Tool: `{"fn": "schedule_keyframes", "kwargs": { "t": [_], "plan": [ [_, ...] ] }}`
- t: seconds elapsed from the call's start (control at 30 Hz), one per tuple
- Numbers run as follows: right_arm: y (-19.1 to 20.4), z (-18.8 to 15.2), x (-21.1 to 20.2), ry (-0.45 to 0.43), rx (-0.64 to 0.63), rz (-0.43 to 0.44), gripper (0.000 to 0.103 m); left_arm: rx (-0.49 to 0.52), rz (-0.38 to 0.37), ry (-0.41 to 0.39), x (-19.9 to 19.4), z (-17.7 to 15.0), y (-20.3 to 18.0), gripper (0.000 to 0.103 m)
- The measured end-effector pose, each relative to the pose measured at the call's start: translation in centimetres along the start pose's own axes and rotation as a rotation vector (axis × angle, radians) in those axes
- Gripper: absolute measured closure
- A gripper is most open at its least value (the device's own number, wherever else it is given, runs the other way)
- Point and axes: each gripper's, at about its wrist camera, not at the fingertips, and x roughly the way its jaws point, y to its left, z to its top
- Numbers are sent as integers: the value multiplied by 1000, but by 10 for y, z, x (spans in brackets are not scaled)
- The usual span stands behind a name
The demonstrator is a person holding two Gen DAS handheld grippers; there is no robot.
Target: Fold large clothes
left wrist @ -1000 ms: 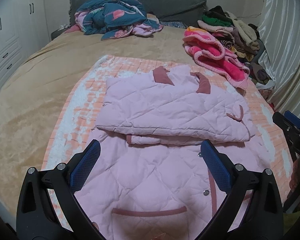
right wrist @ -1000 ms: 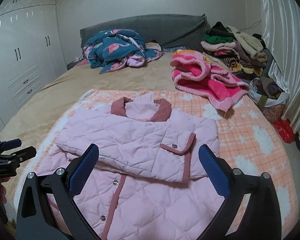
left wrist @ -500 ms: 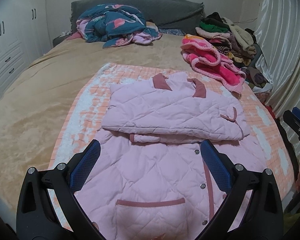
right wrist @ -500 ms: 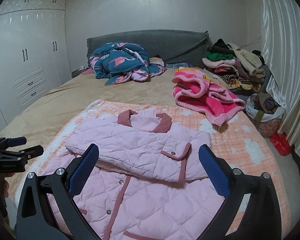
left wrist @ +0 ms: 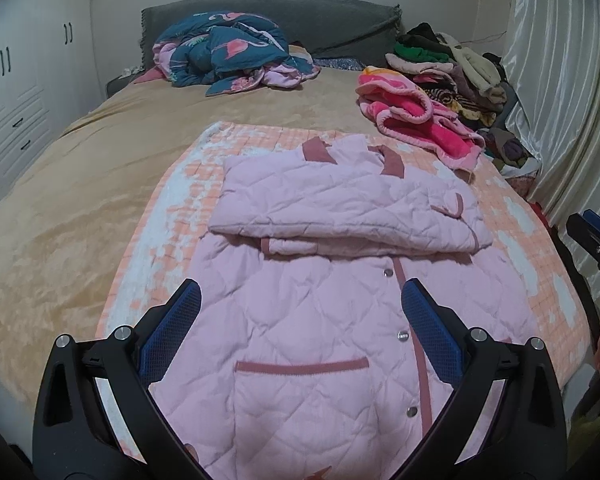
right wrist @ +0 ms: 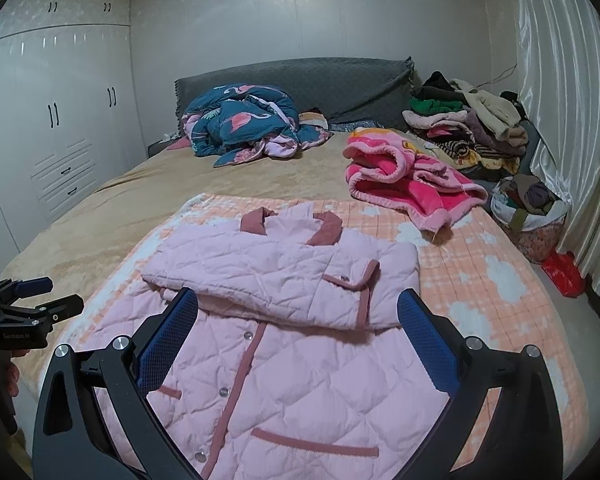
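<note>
A pink quilted jacket (left wrist: 320,320) with dusty-rose trim lies on an orange-and-white checked blanket (left wrist: 168,216) on the bed. Its sleeves are folded across the chest in a band (left wrist: 340,212) below the collar. It also shows in the right wrist view (right wrist: 284,364). My left gripper (left wrist: 300,312) is open and empty, held above the jacket's lower half. My right gripper (right wrist: 298,320) is open and empty, above the jacket's middle. The right gripper shows at the right edge of the left wrist view (left wrist: 596,236), and the left gripper at the left edge of the right wrist view (right wrist: 24,300).
A tan bedspread (left wrist: 80,184) covers the bed. A blue flamingo quilt (right wrist: 244,120) lies by the grey headboard. A bright pink fleece garment (right wrist: 404,176) and a pile of clothes (right wrist: 468,128) sit at the far right. A bag (right wrist: 528,208) stands by the curtain; white wardrobes are left.
Both grippers have drawn back and risen from the jacket, so more of the bed and room shows. Both stay open. The jacket has not moved.
</note>
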Motion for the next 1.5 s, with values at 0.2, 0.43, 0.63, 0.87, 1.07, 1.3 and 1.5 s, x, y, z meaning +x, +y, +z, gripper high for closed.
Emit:
{"fn": "schedule_keyframes", "kwargs": {
  "t": [0.2,0.43,0.63,0.87,1.07,1.3,1.5],
  "plan": [
    [-3,-14,-4,16,1,0,4,3,4,8,0,-17,-3,9],
    [-10,-27,-8,32,9,-6,4,21,15,18,0,-32,-8,9],
    [-17,-38,-13,43,11,-16,4,21,17,26,0,-41,-8,9],
    [-26,-62,-5,104,30,-28,4,12,31,40,3,-55,-4,9],
    [-26,-80,2,144,22,-31,4,0,48,55,8,-68,6,9],
    [-29,-97,7,176,22,-34,4,-8,75,75,15,-83,17,9],
    [-34,-113,11,211,25,-45,4,-20,87,105,23,-100,24,9]
  ]
}}
